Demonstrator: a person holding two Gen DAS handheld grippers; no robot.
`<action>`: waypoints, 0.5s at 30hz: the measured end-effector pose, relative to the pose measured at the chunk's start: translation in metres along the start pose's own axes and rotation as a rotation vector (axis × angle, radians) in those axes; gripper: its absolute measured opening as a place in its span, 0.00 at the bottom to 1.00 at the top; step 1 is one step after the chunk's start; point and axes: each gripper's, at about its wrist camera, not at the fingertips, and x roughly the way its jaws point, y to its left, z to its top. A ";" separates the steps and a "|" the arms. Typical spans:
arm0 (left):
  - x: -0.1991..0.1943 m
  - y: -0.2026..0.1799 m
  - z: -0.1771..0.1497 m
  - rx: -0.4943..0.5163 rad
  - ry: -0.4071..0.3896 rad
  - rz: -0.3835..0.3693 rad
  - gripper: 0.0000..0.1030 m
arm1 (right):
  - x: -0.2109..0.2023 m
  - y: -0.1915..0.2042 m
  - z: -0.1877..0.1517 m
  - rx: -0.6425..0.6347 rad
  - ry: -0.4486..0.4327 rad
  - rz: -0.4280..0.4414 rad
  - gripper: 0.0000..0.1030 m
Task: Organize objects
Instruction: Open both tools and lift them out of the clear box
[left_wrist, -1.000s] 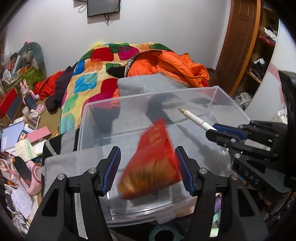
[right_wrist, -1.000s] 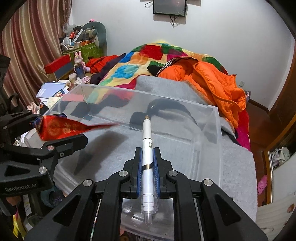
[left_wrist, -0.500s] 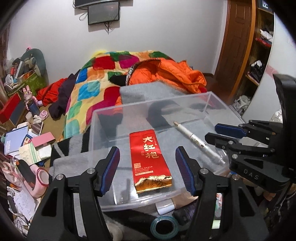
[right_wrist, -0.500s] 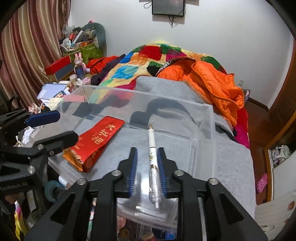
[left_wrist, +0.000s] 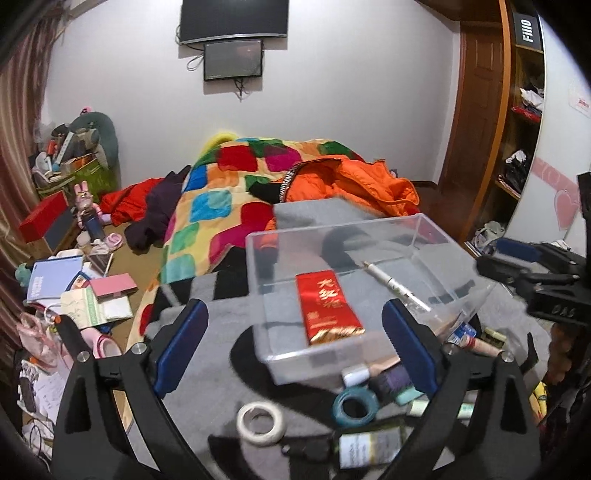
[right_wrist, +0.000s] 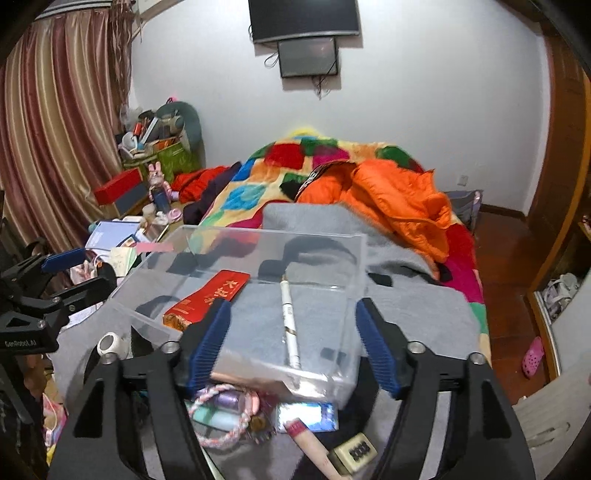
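Observation:
A clear plastic bin (left_wrist: 454, 236) (right_wrist: 354, 273) sits on a grey blanket. Inside lie a red foil packet (left_wrist: 327, 304) (right_wrist: 210, 297) and a white pen (left_wrist: 395, 286) (right_wrist: 289, 321). My left gripper (left_wrist: 295, 343) is open and empty, pulled back in front of the bin. My right gripper (right_wrist: 291, 343) is open and empty, just short of the bin's near edge. Each gripper shows in the other's view, the right one (left_wrist: 517, 258) and the left one (right_wrist: 70, 269).
Loose items lie on the blanket before the bin: a white tape roll (left_wrist: 261, 422), a teal tape roll (left_wrist: 354, 406), a small bottle (left_wrist: 369, 448), a pink braided band (right_wrist: 225, 413), a tube (right_wrist: 310, 443). Bed with colourful quilt (left_wrist: 229, 192) behind. Cluttered floor at left.
The left gripper let the red packet drop into the bin and the right let go of the pen. Both grippers opened wide and drew back from the bin.

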 end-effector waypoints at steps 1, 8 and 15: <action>-0.001 0.003 -0.004 -0.006 0.004 0.002 0.94 | -0.004 0.000 -0.003 0.000 -0.008 -0.008 0.72; 0.006 0.018 -0.035 -0.038 0.074 0.025 0.94 | -0.019 -0.011 -0.026 0.018 0.005 -0.065 0.75; 0.023 0.035 -0.070 -0.105 0.161 0.036 0.94 | -0.017 -0.034 -0.058 0.064 0.076 -0.143 0.75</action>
